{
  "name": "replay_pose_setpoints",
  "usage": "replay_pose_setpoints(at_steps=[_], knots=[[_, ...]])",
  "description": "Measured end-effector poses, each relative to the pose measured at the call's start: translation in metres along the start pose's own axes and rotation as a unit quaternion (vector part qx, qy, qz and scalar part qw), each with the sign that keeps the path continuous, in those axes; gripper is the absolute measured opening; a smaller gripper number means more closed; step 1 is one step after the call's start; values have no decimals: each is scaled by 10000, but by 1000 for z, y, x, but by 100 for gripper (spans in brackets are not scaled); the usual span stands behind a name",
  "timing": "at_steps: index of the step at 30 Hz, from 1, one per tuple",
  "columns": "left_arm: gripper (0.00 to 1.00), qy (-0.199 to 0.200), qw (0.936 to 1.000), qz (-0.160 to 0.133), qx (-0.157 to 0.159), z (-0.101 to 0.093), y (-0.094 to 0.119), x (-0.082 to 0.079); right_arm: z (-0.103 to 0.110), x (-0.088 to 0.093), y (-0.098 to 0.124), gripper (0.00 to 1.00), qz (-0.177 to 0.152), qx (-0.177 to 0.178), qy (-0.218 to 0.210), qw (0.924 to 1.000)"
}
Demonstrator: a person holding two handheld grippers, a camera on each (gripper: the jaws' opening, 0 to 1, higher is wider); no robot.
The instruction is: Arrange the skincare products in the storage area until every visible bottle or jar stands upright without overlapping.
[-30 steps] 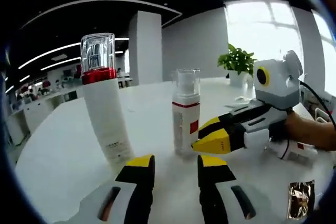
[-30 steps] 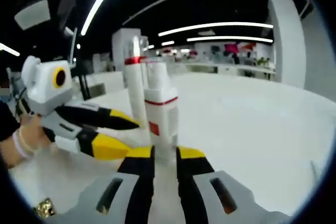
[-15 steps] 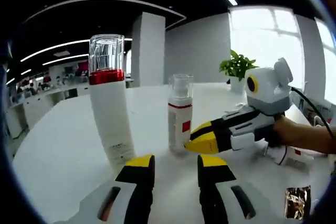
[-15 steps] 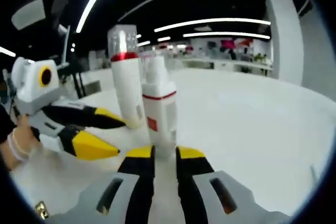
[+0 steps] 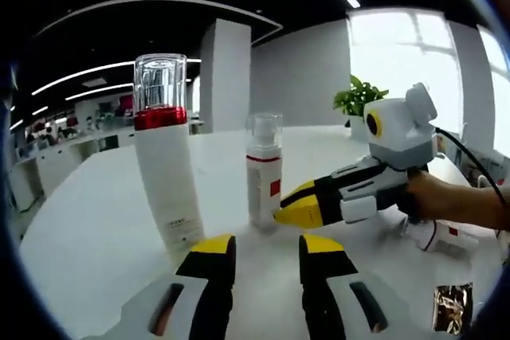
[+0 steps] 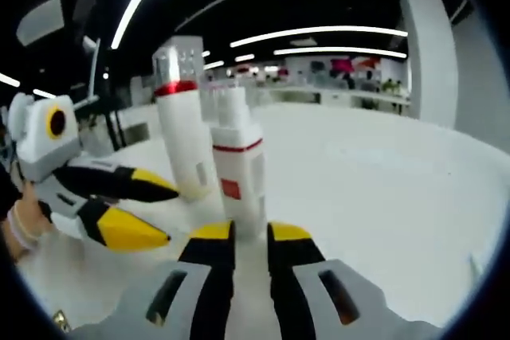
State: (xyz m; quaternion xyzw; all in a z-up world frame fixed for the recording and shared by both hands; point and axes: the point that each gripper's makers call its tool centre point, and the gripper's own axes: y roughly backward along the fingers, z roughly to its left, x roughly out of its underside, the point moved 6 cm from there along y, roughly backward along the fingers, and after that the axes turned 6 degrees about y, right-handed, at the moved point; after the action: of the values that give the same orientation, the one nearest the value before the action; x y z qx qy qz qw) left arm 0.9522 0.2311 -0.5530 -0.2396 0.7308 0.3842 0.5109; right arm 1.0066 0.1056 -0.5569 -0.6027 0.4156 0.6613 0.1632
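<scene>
1. The left gripper (image 5: pixel 264 254) has two black jaws with yellow tips. Each jaw sits on a grey base with a long slot in it.
2. The right gripper (image 6: pixel 242 238) looks the same. Seen from the side, its yellow tips are pointed, and its body is black with white parts.
3. A black cable runs from its back.

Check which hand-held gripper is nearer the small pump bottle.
Right. The right hand-held gripper has its jaws at the small pump bottle base; the left hand-held gripper sits back, nearer the tall bottle.
</scene>
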Motion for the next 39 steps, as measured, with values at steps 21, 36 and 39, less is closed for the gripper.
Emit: replay_pose_setpoints(at_steps=[21, 36, 39], knots=[[32, 21, 10000, 86, -9, -6, -2, 5, 13, -37, 49, 46, -106, -691, 412, 9967], [32, 64, 10000, 40, 14, -12, 3, 3, 6, -14, 112, 65, 3078, -502, -794, 9468], [32, 88, 10000, 20, 18, -12, 5, 2, 11, -3, 121, 60, 3696, -296, -812, 9252]])
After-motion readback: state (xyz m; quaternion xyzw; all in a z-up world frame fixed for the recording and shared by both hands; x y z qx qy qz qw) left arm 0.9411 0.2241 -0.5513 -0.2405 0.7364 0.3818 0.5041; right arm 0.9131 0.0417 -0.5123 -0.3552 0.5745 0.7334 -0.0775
